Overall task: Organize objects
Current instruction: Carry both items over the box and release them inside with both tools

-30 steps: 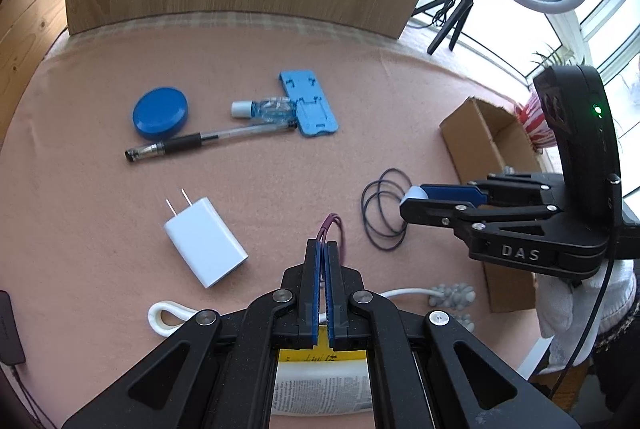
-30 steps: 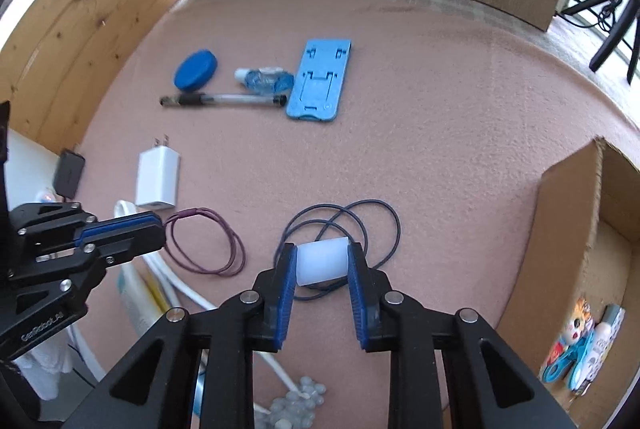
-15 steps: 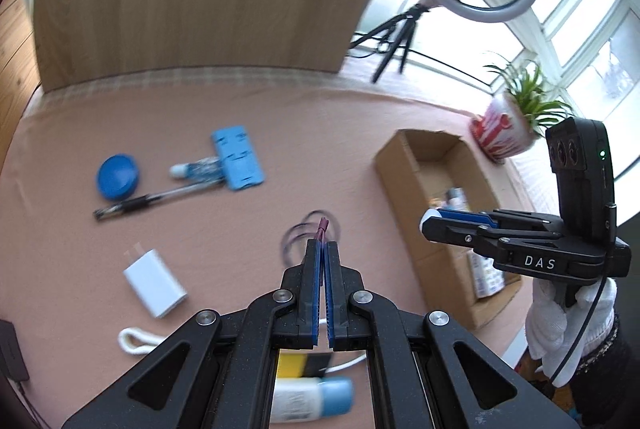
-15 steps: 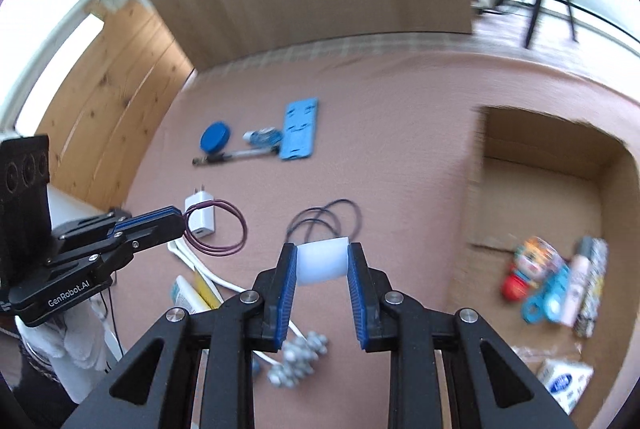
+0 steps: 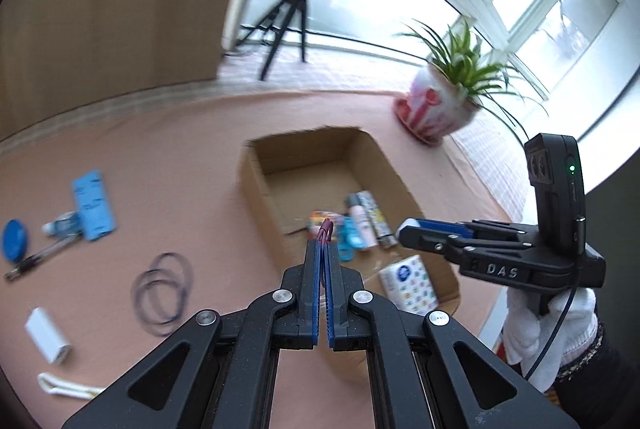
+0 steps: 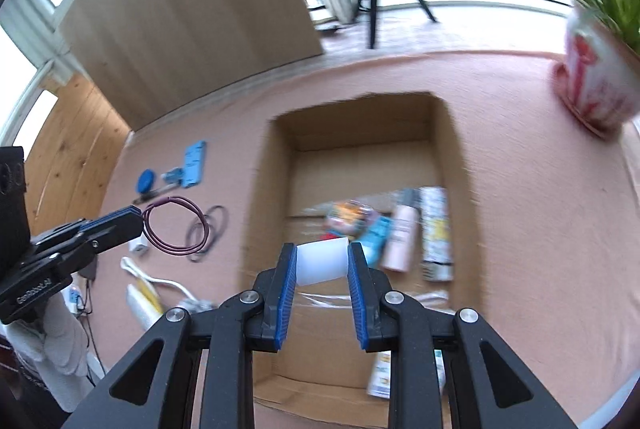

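My left gripper [image 5: 323, 247] is shut on a thin maroon hair band [image 5: 326, 229], which hangs as a loop [image 6: 174, 225] from its tips in the right wrist view. My right gripper [image 6: 322, 261] is shut on a small white cylinder [image 6: 322, 261], held in the air above an open cardboard box [image 6: 460, 157]. The box [image 5: 256, 197] holds several small bottles and packets. In the left wrist view the right gripper [image 5: 408, 229] hovers over the box's near right part. Both grippers are carried by white-gloved hands.
On the pink cloth to the left lie black hair bands [image 5: 162, 289], a white charger [image 5: 48, 335], a pen [image 5: 38, 257], a blue lid [image 5: 14, 239], a small bottle [image 5: 60, 228], a blue phone stand [image 5: 93, 205] and a white cord [image 5: 68, 387]. A potted plant [image 5: 438, 109] stands beyond the box.
Both grippers have lifted off the cloth and swung right to the cardboard box, each keeping its object. The maroon band left the cloth with the left gripper.
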Tool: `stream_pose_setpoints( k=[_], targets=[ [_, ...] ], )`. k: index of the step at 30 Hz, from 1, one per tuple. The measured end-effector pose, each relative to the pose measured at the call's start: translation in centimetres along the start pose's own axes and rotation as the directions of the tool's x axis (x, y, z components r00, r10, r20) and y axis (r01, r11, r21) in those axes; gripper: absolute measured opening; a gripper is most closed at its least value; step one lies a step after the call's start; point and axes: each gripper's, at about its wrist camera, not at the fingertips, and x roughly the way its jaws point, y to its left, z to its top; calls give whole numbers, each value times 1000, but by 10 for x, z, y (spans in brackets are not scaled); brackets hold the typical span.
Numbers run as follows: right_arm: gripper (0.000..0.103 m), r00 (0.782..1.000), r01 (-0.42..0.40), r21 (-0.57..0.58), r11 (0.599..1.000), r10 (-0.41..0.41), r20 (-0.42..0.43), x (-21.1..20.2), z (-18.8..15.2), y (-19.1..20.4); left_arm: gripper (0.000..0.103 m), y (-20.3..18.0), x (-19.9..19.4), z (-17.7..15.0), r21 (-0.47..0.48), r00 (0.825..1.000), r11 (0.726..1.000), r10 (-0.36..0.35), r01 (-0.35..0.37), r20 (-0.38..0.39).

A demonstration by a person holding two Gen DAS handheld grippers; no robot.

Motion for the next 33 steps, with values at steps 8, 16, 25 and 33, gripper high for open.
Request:
stream_pose_setpoints(
  k=[8,16,25,33],
  targets=[
    [23,1000,16,51,999,-15,-11,5,-4,-36,1,-33,56,8,31,998,999,-7,9,-66],
    [23,1000,22,29,999,-22,-13,8,-2,-46,1,-40,76,22,33,998,999,-5,7,-64],
    [26,999,32,-14,999,-32,-30,17,7,-47,35,-26,101,29,-31,994,998,51,-54,-98],
    [40,1000,24,-6,1000,-24,-13,14,6,-47,42,-11,81,26,-45,995,996,71,-74,-69]
  ],
)
